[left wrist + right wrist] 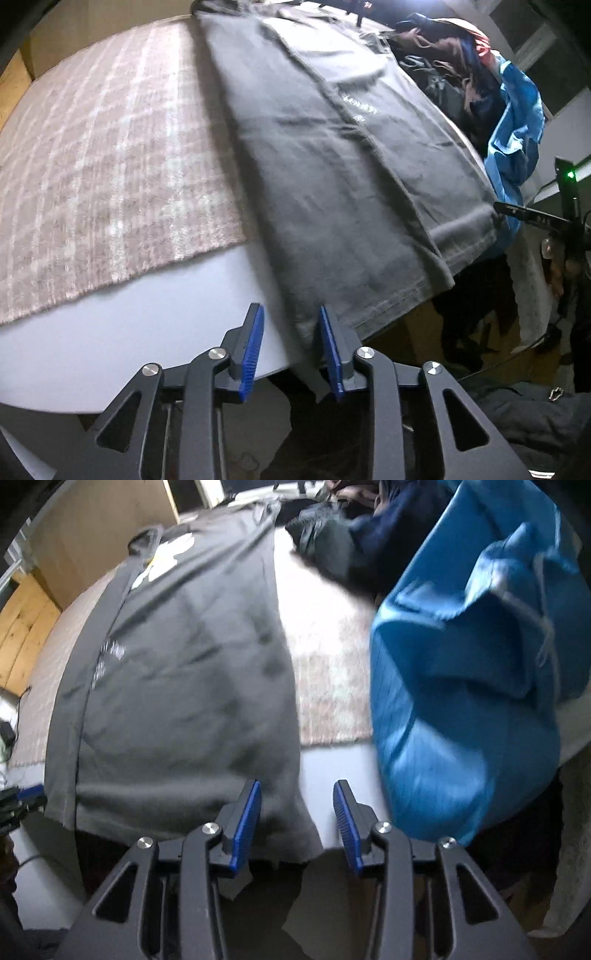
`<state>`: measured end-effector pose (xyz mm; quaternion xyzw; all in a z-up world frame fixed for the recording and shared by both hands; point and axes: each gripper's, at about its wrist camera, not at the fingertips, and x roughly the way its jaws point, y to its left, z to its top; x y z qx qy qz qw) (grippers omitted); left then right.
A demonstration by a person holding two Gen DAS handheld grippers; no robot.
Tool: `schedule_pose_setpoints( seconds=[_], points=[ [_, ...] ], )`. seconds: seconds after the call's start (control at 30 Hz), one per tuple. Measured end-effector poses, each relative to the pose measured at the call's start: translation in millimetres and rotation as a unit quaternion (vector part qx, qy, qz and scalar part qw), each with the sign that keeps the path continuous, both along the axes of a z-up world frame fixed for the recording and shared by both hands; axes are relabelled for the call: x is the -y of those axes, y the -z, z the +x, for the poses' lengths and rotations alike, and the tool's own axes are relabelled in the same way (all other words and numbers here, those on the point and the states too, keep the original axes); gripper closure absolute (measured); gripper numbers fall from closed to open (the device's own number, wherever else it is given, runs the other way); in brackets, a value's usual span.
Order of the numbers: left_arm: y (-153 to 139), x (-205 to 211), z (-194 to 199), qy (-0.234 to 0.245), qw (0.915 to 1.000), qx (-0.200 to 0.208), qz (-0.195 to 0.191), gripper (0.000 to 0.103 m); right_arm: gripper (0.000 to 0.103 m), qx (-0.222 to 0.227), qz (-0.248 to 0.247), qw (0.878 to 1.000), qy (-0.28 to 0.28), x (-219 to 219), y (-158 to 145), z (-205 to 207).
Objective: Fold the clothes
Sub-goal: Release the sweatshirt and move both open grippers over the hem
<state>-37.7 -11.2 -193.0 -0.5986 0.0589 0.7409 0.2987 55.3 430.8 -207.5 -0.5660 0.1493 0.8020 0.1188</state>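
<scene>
I am looking down along both of my grippers at a dark grey cotton T-shirt [332, 177] laid lengthwise on a white desk [129, 339] that is partly covered by a pale pink woven cloth [103, 166]. One long side of the shirt is already folded in over its body, which gives a straight lengthwise edge; I judge the first fold done. The hem end hangs a little over the near edge of the desk, so the crosswise folds look to be ahead.

My left gripper [291, 350] stands part open at the hem corner, the grey fabric lying between its blue ribbed pads [253, 350], which do not press on it. My right gripper [297, 823] is also part open over the other hem corner, one pad above the cloth, the other above bare desk, holding nothing.

Just beside the shirt sits a crumpled bright blue garment [461, 686], and beyond it a heap of dark, navy and reddish clothes [443, 66], all unfolded. By my reckoning, most of the work remains.
</scene>
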Motion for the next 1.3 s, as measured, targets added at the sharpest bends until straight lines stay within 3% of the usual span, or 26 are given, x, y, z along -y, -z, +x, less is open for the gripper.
schedule_pose_setpoints(
  seconds=[0.1,0.17,0.2,0.23,0.27,0.3,0.37,0.53,0.7,0.77,0.83,0.93,1.03,1.2,1.3],
  points=[
    [0,-4,2,0.009,0.9999,-0.002,-0.007,0.07,0.054,0.0,0.004,1.0,-0.016,6,3,3],
    [1,-7,3,0.016,0.9998,-0.003,-0.011,0.08,0.054,0.004,0.004,1.0,-0.03,9,4,4],
    [1,-10,3,0.02,0.9997,-0.003,-0.011,0.093,0.055,0.002,0.005,0.999,-0.041,11,4,4],
    [1,-13,4,0.024,0.9997,-0.003,-0.011,0.097,0.06,0.0,0.007,0.999,-0.053,13,4,4],
    [0,-14,4,0.028,0.9995,-0.004,-0.011,0.098,0.087,-0.001,0.006,0.998,-0.065,15,4,4],
    [-2,-15,3,0.032,0.9994,-0.004,-0.007,0.1,0.094,0.0,-0.004,0.997,-0.083,16,3,3],
    [-11,-13,1,0.037,0.9993,-0.001,0.007,0.1,0.096,-0.006,-0.021,0.996,-0.092,12,-7,2],
    [-33,0,-1,0.033,0.9989,-0.002,0.032,0.1,0.096,-0.027,-0.039,0.994,-0.096,-3,-38,7],
    [-6,2,2,0.037,0.9987,0.034,0.001,0.097,0.094,0.028,0.027,0.991,-0.129,18,-16,-1],
    [-9,6,4,0.038,0.9988,0.031,-0.004,0.097,0.088,0.04,0.049,0.99,-0.128,26,-18,-2],
    [-21,9,6,0.036,0.9993,0.011,-0.003,0.096,0.088,0.019,0.072,0.989,-0.13,32,-35,-2],
    [-38,-7,6,0.054,0.9982,-0.023,0.014,0.093,0.088,-0.044,0.034,0.987,-0.151,50,-55,-14],
    [-37,-44,2,0.087,0.9949,-0.036,0.038,0.092,0.088,-0.067,0.015,0.978,-0.195,84,-50,-40],
    [-6,-95,5,0.139,0.9892,-0.031,0.033,0.092,0.088,-0.048,-0.016,0.976,-0.214,108,-16,-73],
    [2,-95,16,0.165,0.9854,-0.027,0.036,0.089,0.088,0.002,-0.023,0.971,-0.238,115,-1,-70]
  ],
)
